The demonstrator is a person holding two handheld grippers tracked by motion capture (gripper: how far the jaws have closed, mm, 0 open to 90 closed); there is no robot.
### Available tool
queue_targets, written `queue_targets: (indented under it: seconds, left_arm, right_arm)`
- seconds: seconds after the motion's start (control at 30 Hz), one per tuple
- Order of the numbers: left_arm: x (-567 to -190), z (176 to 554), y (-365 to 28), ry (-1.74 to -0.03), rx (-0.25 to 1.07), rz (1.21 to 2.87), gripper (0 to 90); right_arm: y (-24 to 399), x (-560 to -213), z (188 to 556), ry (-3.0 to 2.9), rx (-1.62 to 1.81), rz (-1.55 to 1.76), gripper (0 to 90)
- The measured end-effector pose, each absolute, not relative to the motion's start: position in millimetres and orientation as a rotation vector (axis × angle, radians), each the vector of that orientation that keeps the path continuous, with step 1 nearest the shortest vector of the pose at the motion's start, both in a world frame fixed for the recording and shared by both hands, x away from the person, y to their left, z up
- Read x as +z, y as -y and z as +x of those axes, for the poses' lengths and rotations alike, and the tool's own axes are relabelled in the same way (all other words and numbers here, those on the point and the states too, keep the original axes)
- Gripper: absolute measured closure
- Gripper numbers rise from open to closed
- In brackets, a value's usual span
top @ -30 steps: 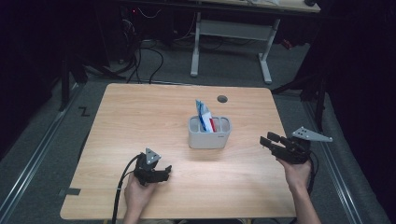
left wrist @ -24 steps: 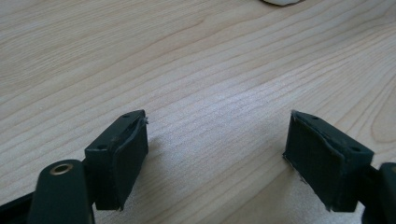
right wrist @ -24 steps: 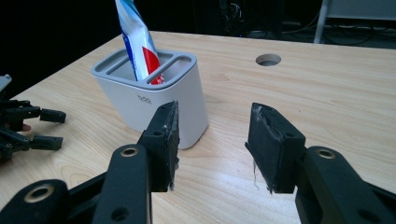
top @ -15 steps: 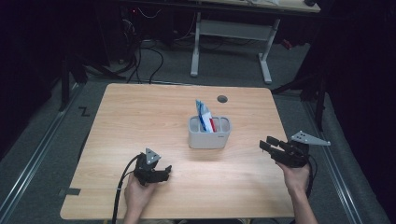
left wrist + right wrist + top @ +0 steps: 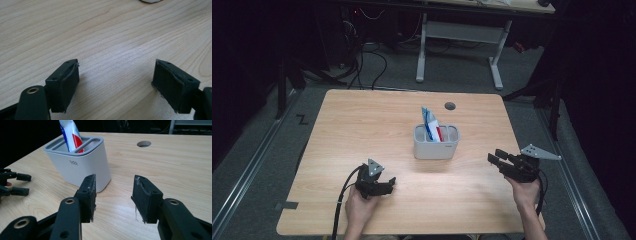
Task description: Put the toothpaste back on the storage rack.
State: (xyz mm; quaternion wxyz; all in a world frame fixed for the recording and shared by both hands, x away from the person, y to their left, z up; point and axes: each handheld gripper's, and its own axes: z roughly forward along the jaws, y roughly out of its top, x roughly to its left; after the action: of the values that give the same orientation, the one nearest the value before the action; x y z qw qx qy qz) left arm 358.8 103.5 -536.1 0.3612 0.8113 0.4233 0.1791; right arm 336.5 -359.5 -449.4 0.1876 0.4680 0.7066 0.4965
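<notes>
**Both jaws empty, holder standing mid-worktop**

I am holding my left gripper (image 5: 379, 186) low over the near left part of the worktop (image 5: 362, 130), and its jaws are standing wide apart with nothing but bare wood between them. My right gripper (image 5: 496, 161) is hovering near the right edge, pointing left toward the holder (image 5: 436, 142); its jaws are standing partly open and gripping nothing. The white holder is sitting upright around the middle of the worktop, between my two grippers and a little farther off, well apart from both. A tube (image 5: 430, 121) in blue, white and red is standing tilted in one of its slots, sticking out above the rim. A round hole (image 5: 450, 106) is showing in the worktop just beyond the holder.
</notes>
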Motion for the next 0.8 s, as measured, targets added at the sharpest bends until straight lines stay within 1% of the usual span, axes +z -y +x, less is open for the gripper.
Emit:
queue_targets:
  seconds: [0.43, 0.8]
  left_arm:
    - [-536.1, 358.8, -103.5, -1.091, 0.462, 2.090, 21.7]
    - [-536.1, 358.8, -103.4, -1.092, 0.462, 2.089, 21.7]
  right_arm:
    - [349.3, -467.4, 338.8, -2.037, 1.376, 1.333, 54.3]
    - [339.9, -481.1, 349.7, -2.084, 1.324, 1.341, 54.3]
